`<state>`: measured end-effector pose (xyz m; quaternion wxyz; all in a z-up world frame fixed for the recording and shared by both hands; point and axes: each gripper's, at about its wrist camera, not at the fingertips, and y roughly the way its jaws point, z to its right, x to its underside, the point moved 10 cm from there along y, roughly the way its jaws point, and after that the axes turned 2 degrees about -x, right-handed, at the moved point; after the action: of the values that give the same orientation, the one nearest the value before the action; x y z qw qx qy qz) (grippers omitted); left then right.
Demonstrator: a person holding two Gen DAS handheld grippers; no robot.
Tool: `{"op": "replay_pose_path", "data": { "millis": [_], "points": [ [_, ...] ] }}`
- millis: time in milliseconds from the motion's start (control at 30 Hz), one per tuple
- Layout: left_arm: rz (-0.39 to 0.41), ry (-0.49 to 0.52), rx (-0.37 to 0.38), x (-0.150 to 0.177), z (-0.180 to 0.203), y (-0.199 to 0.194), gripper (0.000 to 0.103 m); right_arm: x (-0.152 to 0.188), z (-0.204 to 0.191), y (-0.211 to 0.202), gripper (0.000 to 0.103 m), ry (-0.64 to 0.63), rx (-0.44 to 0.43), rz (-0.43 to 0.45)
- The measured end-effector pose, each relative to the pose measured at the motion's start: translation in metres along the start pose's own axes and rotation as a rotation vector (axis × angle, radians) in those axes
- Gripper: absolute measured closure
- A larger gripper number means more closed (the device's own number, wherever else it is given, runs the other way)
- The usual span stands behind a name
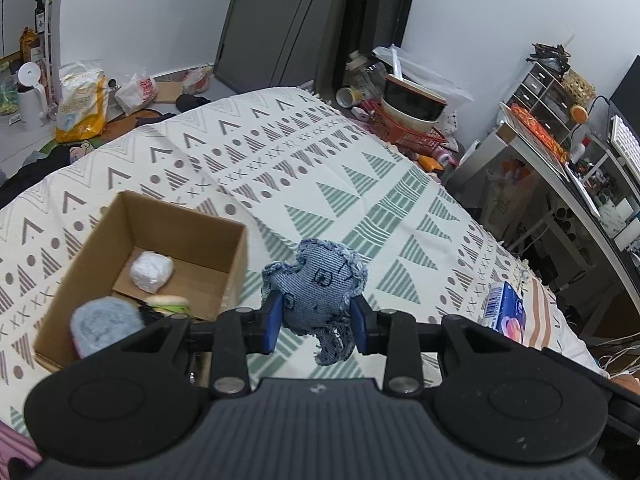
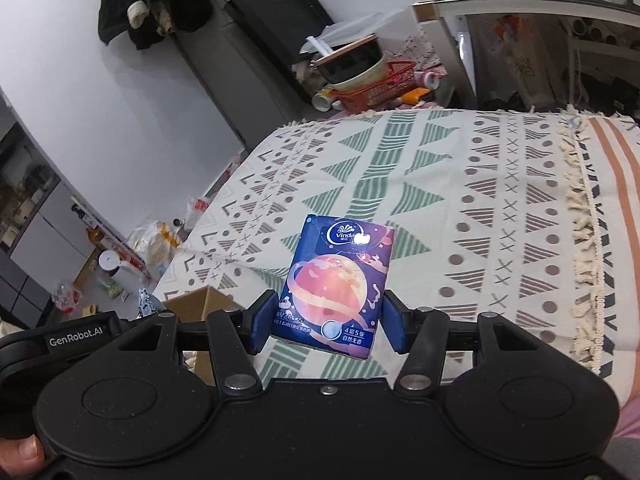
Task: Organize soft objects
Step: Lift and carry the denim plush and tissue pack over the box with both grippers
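Observation:
My left gripper [image 1: 316, 320] is shut on a frayed blue denim plush [image 1: 316, 284] and holds it above the patterned bedspread [image 1: 320, 168], just right of an open cardboard box [image 1: 224, 276]. In the box lie a white crumpled ball [image 1: 151, 271], a grey-blue fuzzy plush [image 1: 105, 322] and a small green and white soft item [image 1: 168, 303]. My right gripper [image 2: 330, 324] is shut on a blue tissue pack [image 2: 336, 280] with a pink planet print, its pads on both sides. The same tissue pack [image 1: 505, 312] shows at the right in the left wrist view. A corner of the box [image 2: 200, 300] shows at lower left.
The bedspread's fringed edge [image 2: 580, 216] runs along the right. Beyond the far end of the bed stand a red wire basket [image 1: 412, 132] with stacked bowls, a dark cabinet [image 1: 304, 20] and a cluttered desk [image 1: 560, 152]. Bags and bottles [image 1: 80, 100] litter the floor at the left.

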<state>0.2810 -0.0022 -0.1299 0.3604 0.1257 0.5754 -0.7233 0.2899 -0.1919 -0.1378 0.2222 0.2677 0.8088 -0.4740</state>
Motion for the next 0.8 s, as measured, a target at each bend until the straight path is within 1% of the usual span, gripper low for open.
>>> {"op": "replay_pose_path", "data": {
  "millis": [233,433,600,700,800],
  "points": [
    [0.019,0.0,-0.012,-0.011,-0.038,-0.002,0.068,0.008,-0.03,0.01,0.049,-0.034,-0.012,-0.015],
    [0.021,-0.035,-0.017,-0.019,-0.074,0.008,0.068,0.017,-0.054,0.025,0.049,-0.055,-0.02,-0.034],
    [0.033,-0.071,-0.012,-0.028,-0.102,0.019,0.068,0.024,-0.077,0.038,0.049,-0.095,-0.02,-0.056],
    [0.036,-0.073,0.012,-0.031,-0.115,0.025,0.067,0.026,-0.091,0.045,0.049,-0.112,-0.034,-0.063],
    [0.033,-0.094,0.018,-0.03,-0.131,0.033,0.067,0.026,-0.106,0.053,0.049,-0.131,-0.038,-0.069]
  ]
}}
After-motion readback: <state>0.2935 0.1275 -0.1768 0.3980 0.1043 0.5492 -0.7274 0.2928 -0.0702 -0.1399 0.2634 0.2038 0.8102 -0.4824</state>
